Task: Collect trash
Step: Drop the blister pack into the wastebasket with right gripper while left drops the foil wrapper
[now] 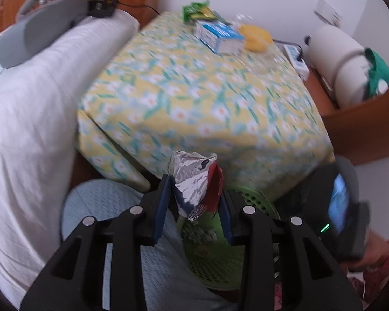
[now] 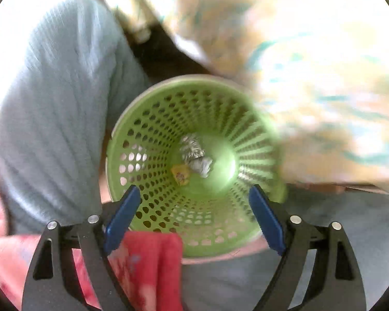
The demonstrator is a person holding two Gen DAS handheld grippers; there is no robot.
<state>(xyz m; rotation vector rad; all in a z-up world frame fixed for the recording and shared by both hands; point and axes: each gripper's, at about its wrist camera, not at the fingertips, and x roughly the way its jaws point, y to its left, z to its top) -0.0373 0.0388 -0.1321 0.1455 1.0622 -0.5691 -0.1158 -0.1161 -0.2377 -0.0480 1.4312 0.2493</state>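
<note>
The left claw (image 1: 194,194) pinches a crumpled foil wrapper (image 1: 194,181) just above the green bin (image 2: 194,165), so dropping comes next, while the right claw (image 2: 194,207), spread empty, hangs at the bin's six o'clock rim.

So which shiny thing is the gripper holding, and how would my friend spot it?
Find the flowery yellow tablecloth; just below its near edge is the left gripper, above the green basket. Between its blue pads sits the crumpled wrapper, silver foil inside and red outside, unlike the blue box far back on the table.
</note>
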